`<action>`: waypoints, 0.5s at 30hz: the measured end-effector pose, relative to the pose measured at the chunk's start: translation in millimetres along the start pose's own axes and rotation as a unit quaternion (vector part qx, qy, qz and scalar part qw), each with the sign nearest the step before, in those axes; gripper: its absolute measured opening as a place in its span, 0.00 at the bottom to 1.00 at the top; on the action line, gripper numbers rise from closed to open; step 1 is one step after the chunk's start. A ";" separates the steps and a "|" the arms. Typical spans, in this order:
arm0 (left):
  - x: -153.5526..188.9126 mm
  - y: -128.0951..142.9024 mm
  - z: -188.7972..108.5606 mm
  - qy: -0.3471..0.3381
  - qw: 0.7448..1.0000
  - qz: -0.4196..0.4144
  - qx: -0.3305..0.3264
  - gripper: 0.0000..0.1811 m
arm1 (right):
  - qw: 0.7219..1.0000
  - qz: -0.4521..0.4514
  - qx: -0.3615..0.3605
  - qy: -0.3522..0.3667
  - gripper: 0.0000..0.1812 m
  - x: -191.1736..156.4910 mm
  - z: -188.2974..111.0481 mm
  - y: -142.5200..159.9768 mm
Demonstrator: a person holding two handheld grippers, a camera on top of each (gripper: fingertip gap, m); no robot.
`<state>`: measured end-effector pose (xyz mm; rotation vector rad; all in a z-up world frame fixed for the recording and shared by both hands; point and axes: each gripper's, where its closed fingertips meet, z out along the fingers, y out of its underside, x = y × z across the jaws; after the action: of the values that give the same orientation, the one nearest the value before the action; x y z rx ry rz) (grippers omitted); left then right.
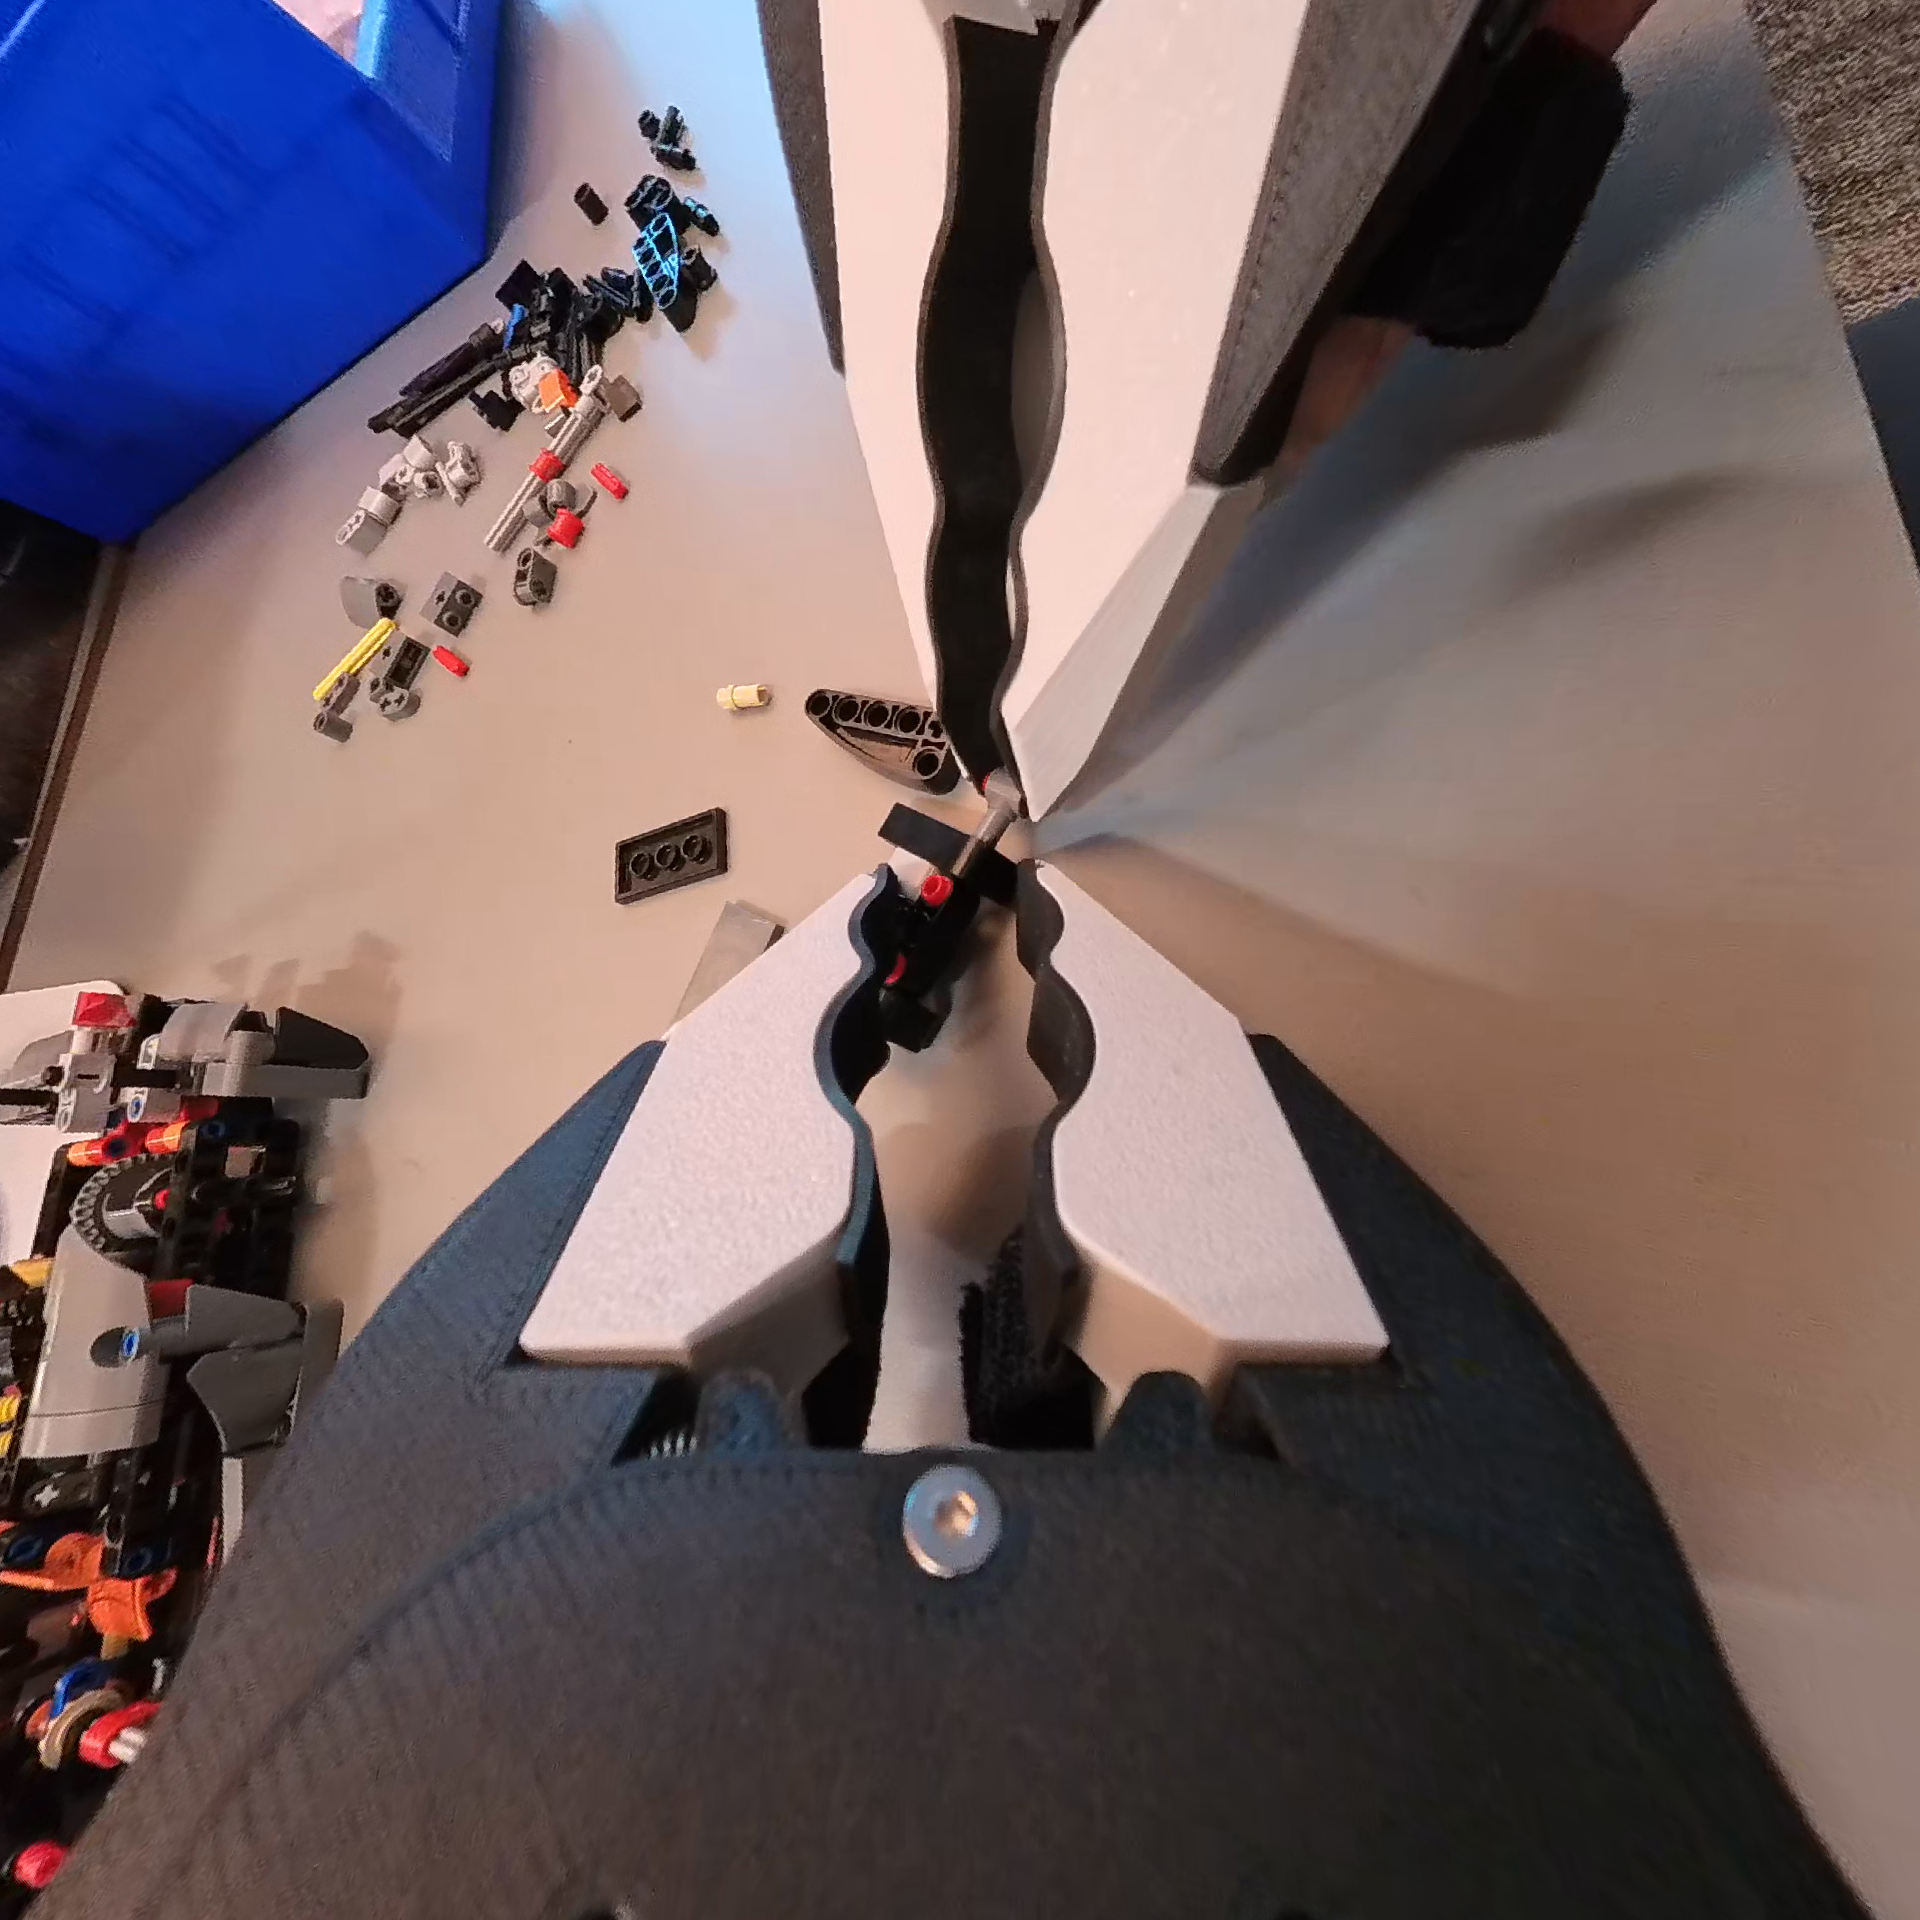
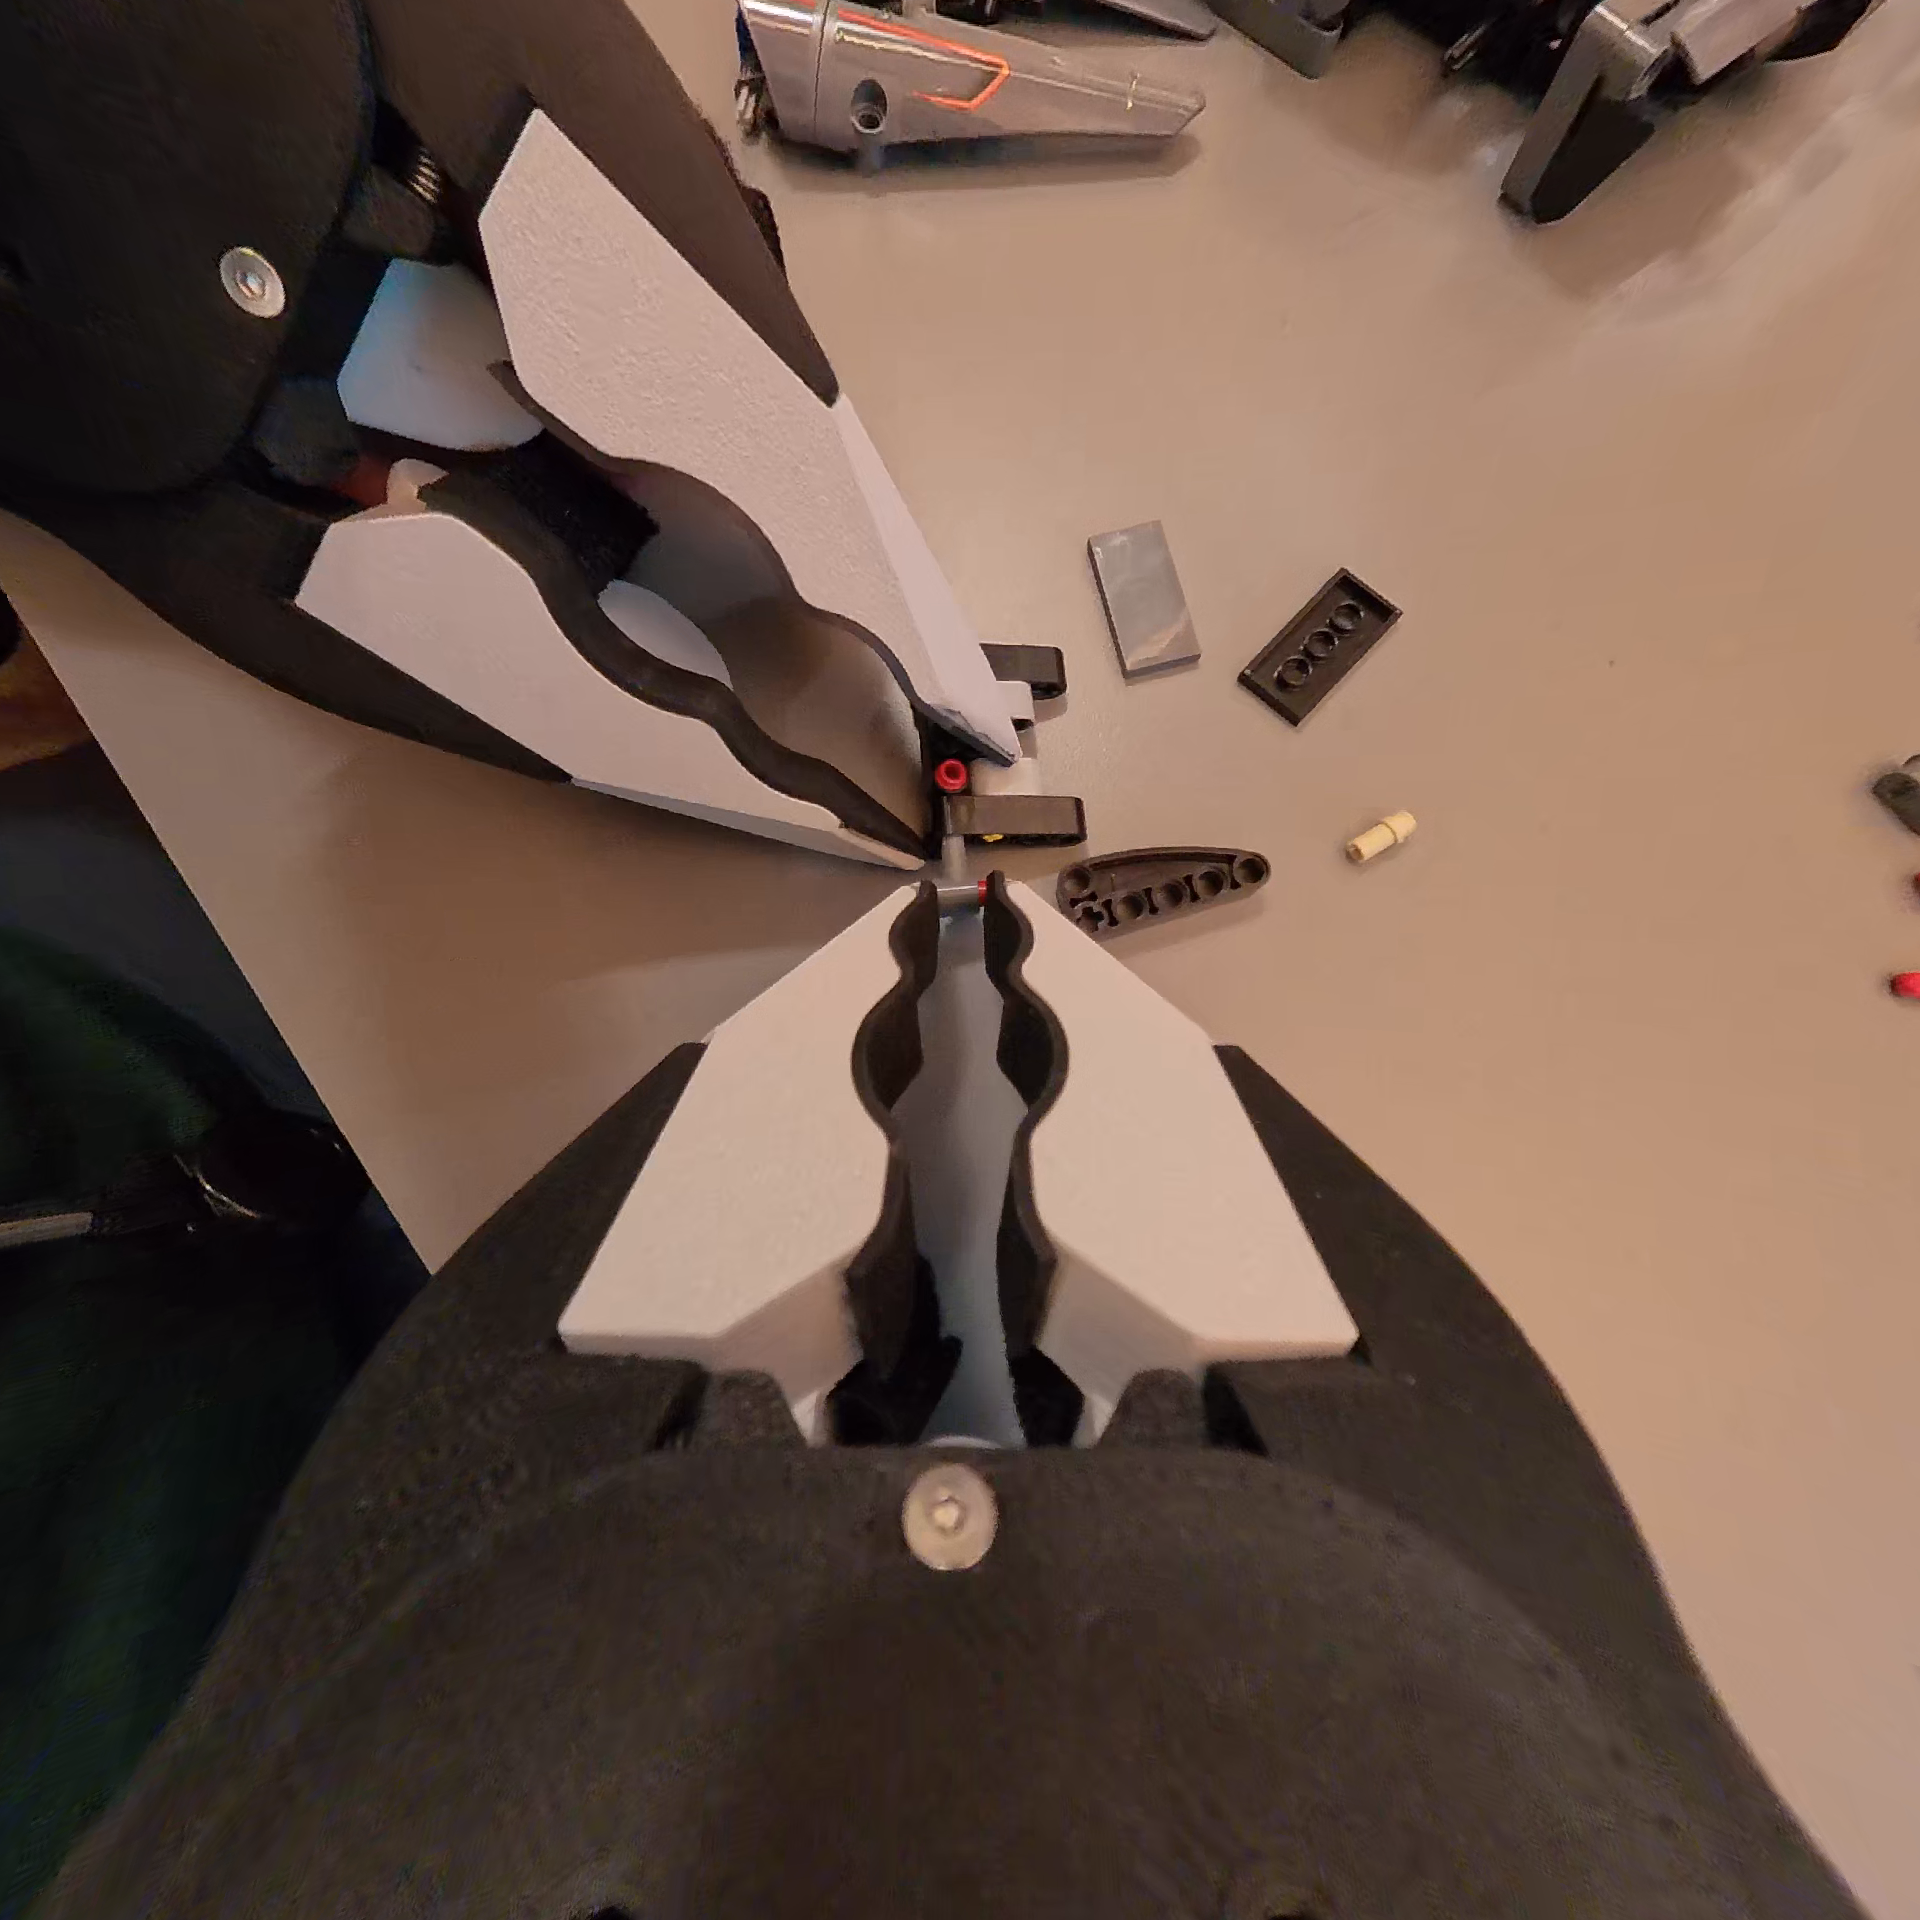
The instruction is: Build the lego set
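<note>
Two grippers meet tip to tip over a beige matte surface [image 1: 623,935]. Largest in view is a blue plastic bin [image 1: 208,239] at the far left corner, then a half-built grey, black and orange lego model [image 1: 135,1247] at the left edge. The left gripper [image 1: 951,914] has its jaws narrowed around a small black lego assembly with red pins [image 1: 920,966], held just above the surface. The right gripper [image 2: 961,896] has its jaws closed on a thin grey axle [image 2: 961,891] that sticks out of that assembly's end. Beyond lies a scattered heap of black, grey, red and yellow loose lego pieces [image 1: 499,457]. Near the grippers' tips lie a black curved beam with a row of holes [image 2: 1164,883], a black flat plate with round studs [image 2: 1320,644], a smooth grey flat tile [image 2: 1143,597] just beside it, and a tiny cream-coloured peg [image 2: 1380,836], apart from the rest.
</note>
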<state>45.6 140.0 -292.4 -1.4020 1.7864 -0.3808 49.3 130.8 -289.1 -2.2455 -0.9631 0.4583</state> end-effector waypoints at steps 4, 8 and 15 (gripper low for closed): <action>-0.2 0.1 0.1 0.001 1.000 -0.002 0.001 0.11 | 1.000 -0.007 -0.006 -0.008 0.03 0.1 0.1 0.0; -0.6 0.4 0.2 -0.001 1.000 -0.001 0.001 0.11 | 1.000 -0.023 -0.015 -0.016 0.03 0.8 0.6 -0.3; -0.9 0.6 0.4 -0.001 1.000 -0.002 0.000 0.12 | 0.998 -0.044 -0.033 -0.012 0.03 1.2 1.0 -0.5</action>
<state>45.6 141.1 -292.6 -1.4049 1.7822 -0.3812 49.3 132.3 -289.5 -2.2492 -1.0997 0.4211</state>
